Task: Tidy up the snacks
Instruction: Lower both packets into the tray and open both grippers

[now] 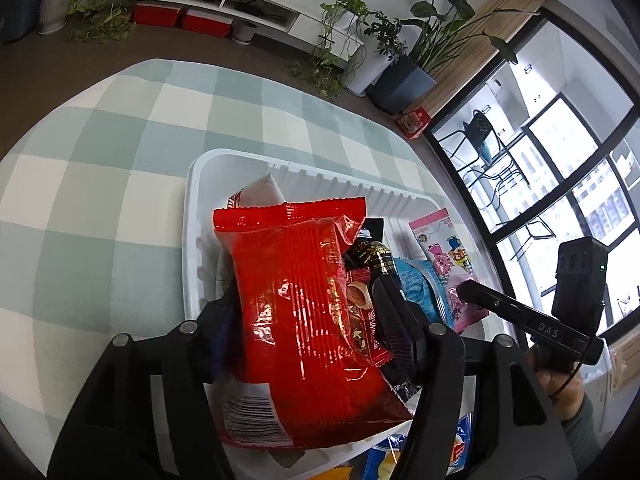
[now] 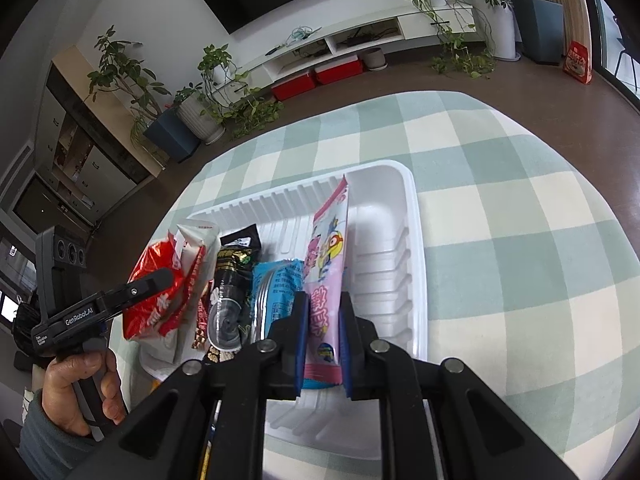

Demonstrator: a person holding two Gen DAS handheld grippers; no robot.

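A white plastic tray (image 1: 196, 216) (image 2: 404, 240) sits on a green and cream checked cloth. My left gripper (image 1: 308, 304) is shut on a red snack bag (image 1: 304, 320) and holds it upright over the tray's left end; it also shows in the right wrist view (image 2: 154, 292). My right gripper (image 2: 324, 316) is shut on a pink cartoon packet (image 2: 326, 280), standing on edge in the tray; the left wrist view shows this packet too (image 1: 444, 248). Between them stand a white and red packet (image 2: 192, 264), a black packet (image 2: 232, 280) and a blue packet (image 2: 280, 284).
More snack packets (image 1: 460, 444) lie by the tray's near edge. The tray's right half (image 2: 380, 272) holds nothing. Potted plants (image 2: 200, 116), a white TV shelf (image 2: 340, 48) and a window (image 1: 540, 168) surround the table.
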